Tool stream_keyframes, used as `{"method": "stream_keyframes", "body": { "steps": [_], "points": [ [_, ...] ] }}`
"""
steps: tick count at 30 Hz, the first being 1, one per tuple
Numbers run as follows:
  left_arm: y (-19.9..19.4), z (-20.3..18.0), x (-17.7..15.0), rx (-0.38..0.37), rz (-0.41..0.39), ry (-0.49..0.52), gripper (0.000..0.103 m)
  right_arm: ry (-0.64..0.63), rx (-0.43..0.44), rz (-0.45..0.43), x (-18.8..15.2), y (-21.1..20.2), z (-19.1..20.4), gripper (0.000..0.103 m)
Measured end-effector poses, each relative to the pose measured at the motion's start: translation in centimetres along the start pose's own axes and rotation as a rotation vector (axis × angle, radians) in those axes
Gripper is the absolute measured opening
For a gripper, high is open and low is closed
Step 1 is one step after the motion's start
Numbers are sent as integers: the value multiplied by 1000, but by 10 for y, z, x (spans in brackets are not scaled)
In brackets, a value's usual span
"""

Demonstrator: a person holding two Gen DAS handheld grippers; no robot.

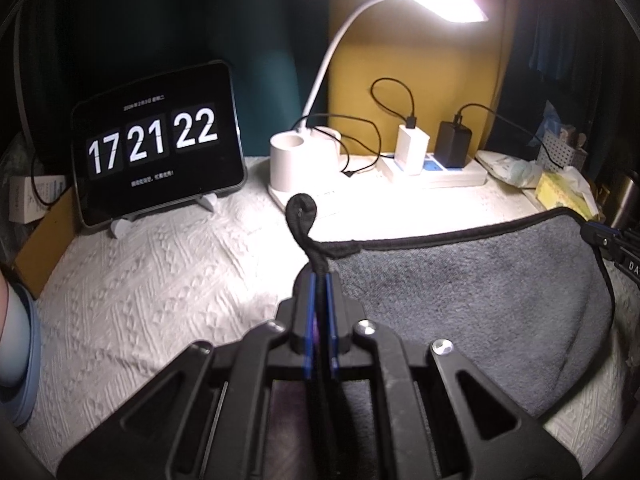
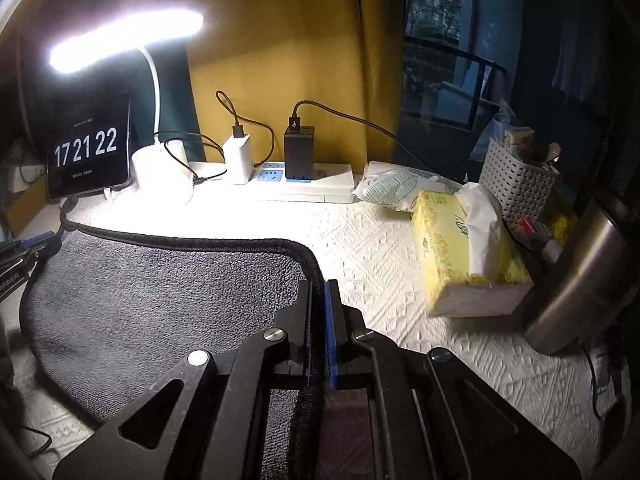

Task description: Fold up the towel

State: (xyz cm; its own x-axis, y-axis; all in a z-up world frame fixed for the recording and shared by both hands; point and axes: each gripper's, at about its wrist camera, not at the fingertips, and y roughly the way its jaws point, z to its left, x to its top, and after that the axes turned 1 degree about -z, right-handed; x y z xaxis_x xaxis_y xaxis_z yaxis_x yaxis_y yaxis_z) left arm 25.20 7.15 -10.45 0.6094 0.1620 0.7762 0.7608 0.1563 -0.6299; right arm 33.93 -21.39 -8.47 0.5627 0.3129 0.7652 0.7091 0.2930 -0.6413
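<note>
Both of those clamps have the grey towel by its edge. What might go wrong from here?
The left tool pinches only the black hem at a curled corner, so the towel may slip free. The right tool also grips just the hem; uneven pulling might skew the fold. The tissue box and steel flask stand close to the right, so a wide swing may knock them.

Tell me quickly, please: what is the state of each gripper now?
Left gripper: closed, pinching the black hem of the grey towel at a corner.
Right gripper: closed on the same towel's hem, at another corner.
</note>
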Motion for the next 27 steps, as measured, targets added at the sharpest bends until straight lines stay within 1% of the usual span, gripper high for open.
{"method": "stream_keyframes", "body": {
  "steps": [17,27],
  "points": [
    [39,5,9,12,36,-7,6,-11,7,28,10,40,0,7],
    [66,8,11,4,84,-21,6,-15,5,83,8,69,0,7]
  ]
}}
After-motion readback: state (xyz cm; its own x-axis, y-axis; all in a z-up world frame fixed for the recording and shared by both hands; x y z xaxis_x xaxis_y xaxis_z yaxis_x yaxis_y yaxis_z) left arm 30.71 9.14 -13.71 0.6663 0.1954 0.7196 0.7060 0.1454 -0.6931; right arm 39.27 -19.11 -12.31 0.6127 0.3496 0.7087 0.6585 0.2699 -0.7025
